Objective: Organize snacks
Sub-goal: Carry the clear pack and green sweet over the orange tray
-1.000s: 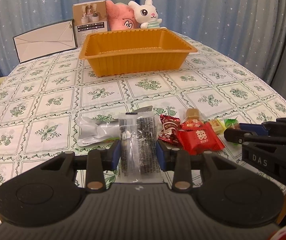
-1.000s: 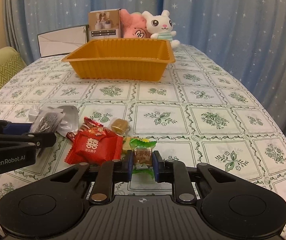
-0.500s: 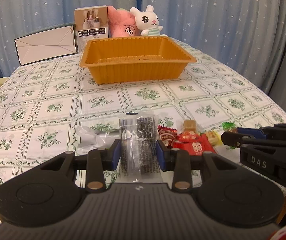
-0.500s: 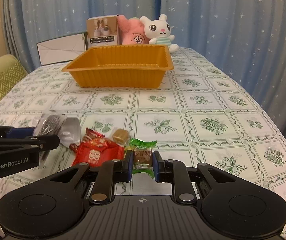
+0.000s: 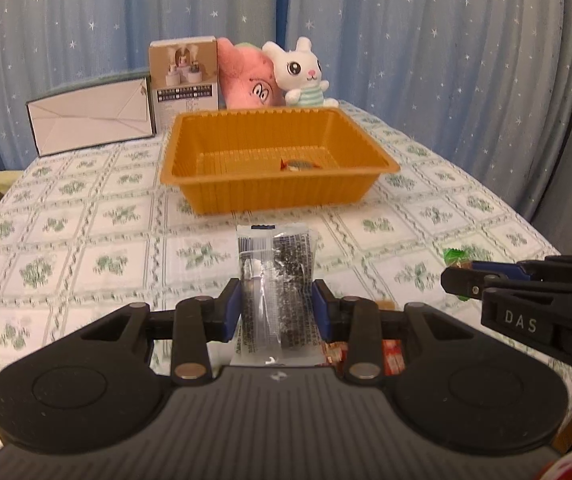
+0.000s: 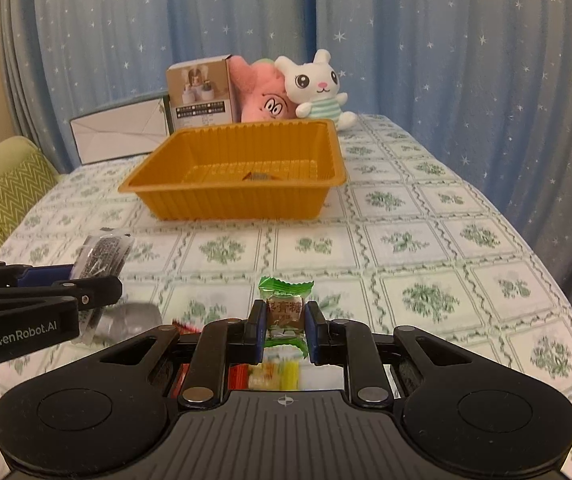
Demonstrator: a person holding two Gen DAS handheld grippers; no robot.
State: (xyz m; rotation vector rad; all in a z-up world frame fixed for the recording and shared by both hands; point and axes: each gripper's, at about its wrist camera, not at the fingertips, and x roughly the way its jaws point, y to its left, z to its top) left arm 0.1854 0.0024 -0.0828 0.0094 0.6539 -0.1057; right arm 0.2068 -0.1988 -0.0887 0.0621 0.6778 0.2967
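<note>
Both snacks have risen, each pinched between its hand-held gripper's pads

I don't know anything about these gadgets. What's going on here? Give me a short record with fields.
Setting: table with a floral cloth, blue starry curtains behind
Left hand-held gripper: shut on a clear packet with dark contents, held off the table
Right hand-held gripper: shut on a green-wrapped candy
Orange tray: ahead of both, one small wrapped snack inside
Loose snacks: on the cloth below the grippers
Behind tray: white bunny plush, pink plush, two boxes
</note>
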